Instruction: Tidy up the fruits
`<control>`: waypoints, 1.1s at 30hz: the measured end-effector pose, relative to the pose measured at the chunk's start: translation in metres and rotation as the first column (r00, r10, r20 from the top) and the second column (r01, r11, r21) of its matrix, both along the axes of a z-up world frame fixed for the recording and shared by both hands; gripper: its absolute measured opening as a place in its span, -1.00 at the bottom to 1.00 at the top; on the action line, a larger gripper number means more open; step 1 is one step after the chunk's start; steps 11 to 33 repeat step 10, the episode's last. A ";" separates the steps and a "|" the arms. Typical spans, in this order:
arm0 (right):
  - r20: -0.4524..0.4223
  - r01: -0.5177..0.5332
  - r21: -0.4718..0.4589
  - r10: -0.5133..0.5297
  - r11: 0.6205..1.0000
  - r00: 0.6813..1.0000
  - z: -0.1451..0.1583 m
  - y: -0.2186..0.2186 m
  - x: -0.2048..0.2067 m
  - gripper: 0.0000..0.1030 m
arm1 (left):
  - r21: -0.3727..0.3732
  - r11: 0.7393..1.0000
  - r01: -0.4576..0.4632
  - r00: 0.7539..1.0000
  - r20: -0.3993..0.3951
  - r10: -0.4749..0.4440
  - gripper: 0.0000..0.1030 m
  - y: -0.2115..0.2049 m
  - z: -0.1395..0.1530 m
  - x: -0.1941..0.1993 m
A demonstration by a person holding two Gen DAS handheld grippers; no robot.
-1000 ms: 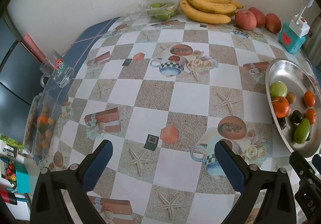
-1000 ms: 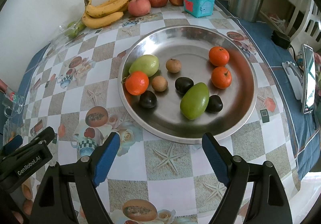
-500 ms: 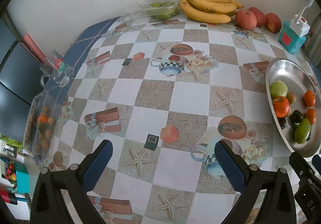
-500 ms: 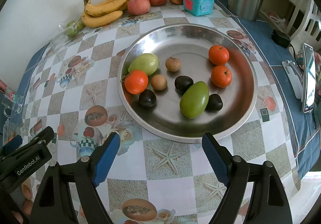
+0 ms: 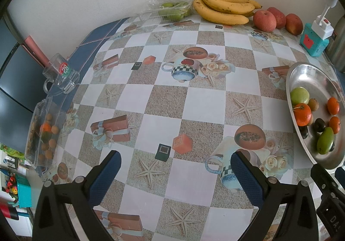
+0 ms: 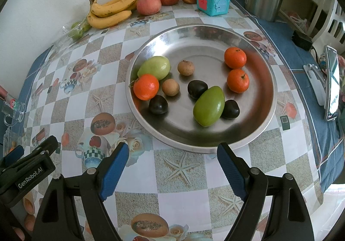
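Fruit waits in the steel plate point(image 6: 254, 133).
Your right gripper point(image 6: 172, 167) and left gripper point(image 5: 175, 174) are both released, empty; the plate lies at 12 o'clock of the right one.

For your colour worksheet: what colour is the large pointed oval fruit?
Green; clearest in the right wrist view.

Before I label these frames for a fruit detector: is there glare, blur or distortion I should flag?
Right wrist view: the steel plate mirrors the fruit, with a smeared orange reflection beside the upper tangerine; fruit stays sharp. Left wrist view: fisheye squeezes the plate into a narrow sliver at the right edge and bends the checkered tablecloth; the bananas are crisp. Both views have dark corners.
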State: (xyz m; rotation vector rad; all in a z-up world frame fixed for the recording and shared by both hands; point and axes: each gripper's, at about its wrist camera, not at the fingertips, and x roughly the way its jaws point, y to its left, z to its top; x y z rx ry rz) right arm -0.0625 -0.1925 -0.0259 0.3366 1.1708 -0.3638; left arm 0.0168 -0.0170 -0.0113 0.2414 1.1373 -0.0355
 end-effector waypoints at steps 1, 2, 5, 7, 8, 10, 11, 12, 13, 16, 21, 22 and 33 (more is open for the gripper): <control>0.000 0.001 0.001 -0.001 1.000 1.000 0.000 0.000 0.000 0.65 | -0.003 1.000 0.000 1.000 0.000 0.000 1.00 0.000 0.000 -0.001; -0.001 0.002 0.001 -0.002 1.000 1.000 0.000 0.000 -0.001 0.65 | -0.006 1.000 0.002 1.000 0.004 -0.002 1.00 0.000 0.000 -0.002; -0.002 0.005 0.003 -0.005 1.000 1.000 0.000 0.000 0.000 0.65 | -0.008 1.000 0.008 1.000 0.026 -0.008 0.99 -0.001 0.003 -0.006; -0.002 0.007 0.005 -0.007 1.000 1.000 0.000 -0.001 0.000 0.65 | -0.011 1.000 0.013 1.000 0.027 -0.013 0.99 -0.001 0.003 -0.005; -0.003 0.006 0.006 -0.006 1.000 1.000 0.000 -0.002 0.000 0.65 | -0.010 1.000 0.014 1.000 0.026 -0.014 0.99 0.000 0.003 -0.005; -0.003 0.005 0.007 -0.005 1.000 1.000 0.001 -0.003 0.000 0.65 | -0.010 1.000 0.012 1.000 0.025 -0.012 0.99 0.000 0.004 -0.004; -0.003 0.005 0.007 -0.005 1.000 1.000 0.001 -0.003 0.000 0.65 | -0.010 1.000 0.012 1.000 0.025 -0.012 0.99 0.000 0.004 -0.004; -0.003 0.005 0.007 -0.005 1.000 1.000 0.001 -0.003 0.000 0.65 | -0.010 1.000 0.012 1.000 0.025 -0.012 0.99 0.000 0.004 -0.004; -0.003 0.005 0.007 -0.005 1.000 1.000 0.001 -0.003 0.000 0.65 | -0.010 1.000 0.012 1.000 0.025 -0.012 0.99 0.000 0.004 -0.004; -0.003 0.005 0.007 -0.005 1.000 1.000 0.001 -0.003 0.000 0.65 | -0.010 1.000 0.012 1.000 0.025 -0.012 0.99 0.000 0.004 -0.004; -0.003 0.005 0.007 -0.005 1.000 1.000 0.001 -0.003 0.000 0.65 | -0.010 1.000 0.012 1.000 0.025 -0.012 0.99 0.000 0.004 -0.004; -0.003 0.005 0.007 -0.005 1.000 1.000 0.001 -0.003 0.000 0.65 | -0.010 1.000 0.012 1.000 0.025 -0.012 0.99 0.000 0.004 -0.004; -0.003 0.005 0.007 -0.005 1.000 1.000 0.001 -0.003 0.000 0.65 | -0.010 1.000 0.012 1.000 0.025 -0.012 0.99 0.000 0.004 -0.004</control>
